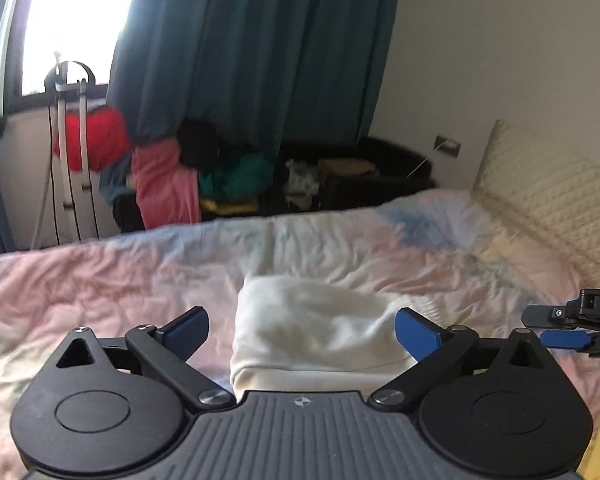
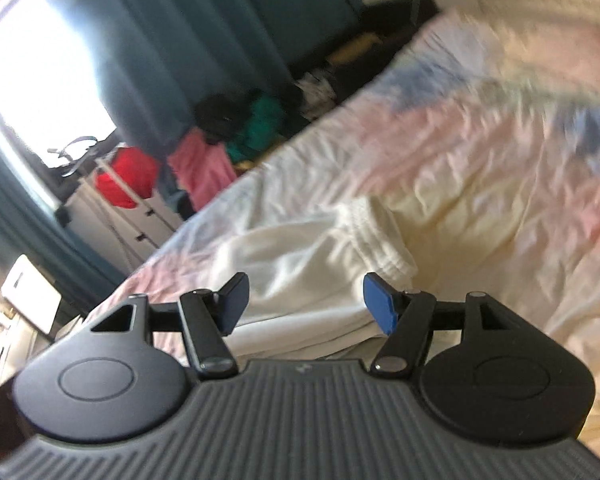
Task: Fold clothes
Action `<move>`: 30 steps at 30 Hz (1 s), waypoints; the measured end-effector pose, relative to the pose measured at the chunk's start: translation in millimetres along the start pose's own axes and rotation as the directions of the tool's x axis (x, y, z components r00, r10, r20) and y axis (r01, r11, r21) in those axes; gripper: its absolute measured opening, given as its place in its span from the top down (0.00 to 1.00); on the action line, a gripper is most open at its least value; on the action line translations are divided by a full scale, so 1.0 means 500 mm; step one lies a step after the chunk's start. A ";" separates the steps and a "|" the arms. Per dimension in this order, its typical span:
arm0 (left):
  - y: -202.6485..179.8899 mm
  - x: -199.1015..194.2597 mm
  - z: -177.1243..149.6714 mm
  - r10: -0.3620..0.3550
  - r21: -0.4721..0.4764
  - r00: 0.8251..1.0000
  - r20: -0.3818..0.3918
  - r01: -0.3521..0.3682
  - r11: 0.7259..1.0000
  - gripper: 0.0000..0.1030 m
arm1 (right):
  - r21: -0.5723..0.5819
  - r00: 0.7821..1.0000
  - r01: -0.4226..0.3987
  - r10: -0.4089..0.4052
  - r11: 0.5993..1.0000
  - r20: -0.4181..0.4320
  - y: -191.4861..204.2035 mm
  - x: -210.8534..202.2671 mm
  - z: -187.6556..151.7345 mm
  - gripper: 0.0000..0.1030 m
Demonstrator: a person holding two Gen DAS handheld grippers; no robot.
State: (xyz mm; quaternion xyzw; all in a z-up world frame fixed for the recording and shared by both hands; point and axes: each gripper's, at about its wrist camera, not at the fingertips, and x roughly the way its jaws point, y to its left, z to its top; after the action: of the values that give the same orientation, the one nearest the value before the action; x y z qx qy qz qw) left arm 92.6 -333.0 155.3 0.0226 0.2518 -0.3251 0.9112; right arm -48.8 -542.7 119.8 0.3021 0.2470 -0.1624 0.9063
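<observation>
In the left wrist view, the left gripper [image 1: 302, 332] is seen with its blue-padded jaws spread wide apart and nothing held; the cream-white folded soft garment [image 1: 316, 340] is lying on the wrinkled pastel pink and blue bed cover [image 1: 100, 280], just in front of the jaws. The right gripper [image 1: 572, 328] is seen at the right edge. In the right wrist view, the right gripper [image 2: 304, 300] is also held apart and empty, tilted over the same garment [image 2: 300, 256], whose ribbed hem is turned up. Judged from this, only the top layer could be pinched, so the fold could be pulled open.
</observation>
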 end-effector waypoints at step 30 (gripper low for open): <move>-0.012 -0.374 -0.266 0.100 0.058 0.979 0.176 -0.112 0.992 0.00 | -0.369 0.962 0.027 0.076 0.929 0.262 0.137 -0.196 -0.374 0.12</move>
State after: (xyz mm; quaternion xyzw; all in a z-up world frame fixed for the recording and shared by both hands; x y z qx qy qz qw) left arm -93.8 -201.7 128.6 0.0385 0.1590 -0.2852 0.9444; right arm -164.6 -358.6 75.1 0.1041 0.1430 -0.1417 0.9740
